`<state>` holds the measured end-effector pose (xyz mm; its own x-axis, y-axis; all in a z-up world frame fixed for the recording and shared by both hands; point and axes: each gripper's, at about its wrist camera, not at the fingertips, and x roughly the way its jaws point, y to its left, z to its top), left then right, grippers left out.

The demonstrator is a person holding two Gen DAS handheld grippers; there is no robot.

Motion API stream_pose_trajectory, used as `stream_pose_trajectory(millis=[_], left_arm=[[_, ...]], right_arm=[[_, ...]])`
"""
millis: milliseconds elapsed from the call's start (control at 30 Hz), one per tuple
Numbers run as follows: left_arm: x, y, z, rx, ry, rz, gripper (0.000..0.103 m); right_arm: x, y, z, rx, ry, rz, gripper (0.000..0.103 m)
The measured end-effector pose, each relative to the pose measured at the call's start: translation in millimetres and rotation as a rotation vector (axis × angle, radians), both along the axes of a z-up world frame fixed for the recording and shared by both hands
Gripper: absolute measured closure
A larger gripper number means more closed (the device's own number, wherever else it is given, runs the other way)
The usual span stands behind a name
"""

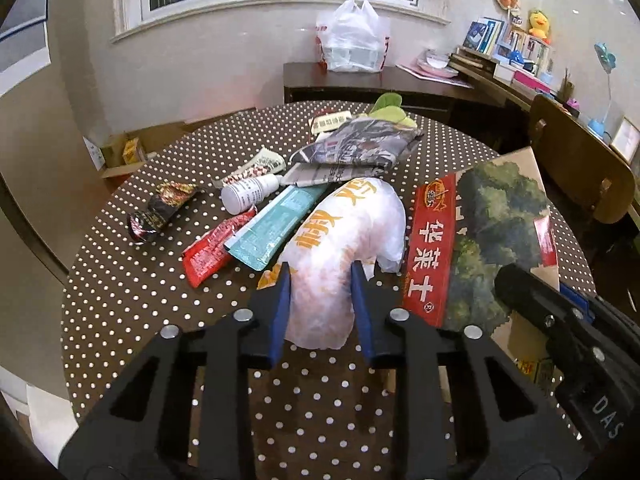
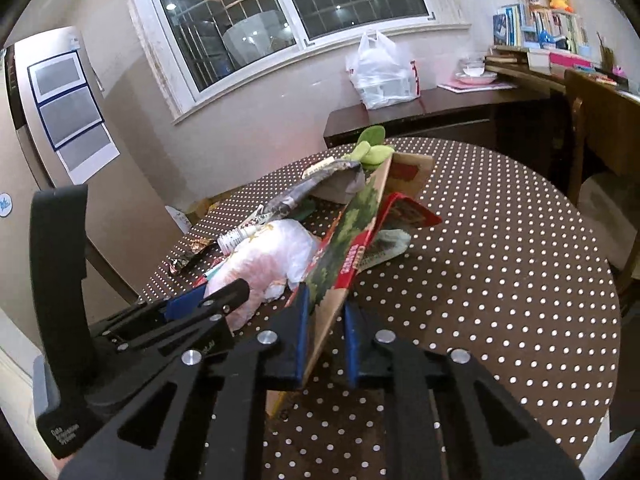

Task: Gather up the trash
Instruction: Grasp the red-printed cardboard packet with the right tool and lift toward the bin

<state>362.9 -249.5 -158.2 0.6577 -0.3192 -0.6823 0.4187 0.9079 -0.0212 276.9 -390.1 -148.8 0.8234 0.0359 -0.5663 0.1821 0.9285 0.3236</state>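
Note:
A crumpled white plastic bag [image 1: 348, 232] with orange print lies on the polka-dot table [image 1: 152, 320]. My left gripper [image 1: 320, 270] is shut on its near end, with the blue pads pressing both sides. A flattened carton [image 1: 492, 232] with red and green print stands tilted to its right. In the right wrist view my right gripper [image 2: 325, 296] is shut on the carton [image 2: 352, 232] at its near edge. The white bag [image 2: 272, 256] sits just left of it, with the left gripper's fingers [image 2: 224, 300] on it.
More litter lies behind the bag: a white bottle [image 1: 248, 192], a teal sachet [image 1: 276, 220], a red wrapper [image 1: 212, 252], a dark wrapper [image 1: 160, 208] and folded newspaper [image 1: 356, 148]. A wooden chair [image 1: 580, 168] stands at the right. A dark cabinet [image 1: 304, 80] is behind the table.

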Motion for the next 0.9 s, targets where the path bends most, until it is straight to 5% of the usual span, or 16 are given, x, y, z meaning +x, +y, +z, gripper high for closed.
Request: stream_pose_trajectory(millis=[533,900], left_arm=[[-69,85,56,-0.133,-0.163,0.139,0.076],[-108,214,73,-0.188,-0.223,0.377,0.076]], right_arm=[[-36,59,54,-0.080,-0.094,0.096,0.097],[-40,178,80,-0.098,-0.134,0.340,0.097]])
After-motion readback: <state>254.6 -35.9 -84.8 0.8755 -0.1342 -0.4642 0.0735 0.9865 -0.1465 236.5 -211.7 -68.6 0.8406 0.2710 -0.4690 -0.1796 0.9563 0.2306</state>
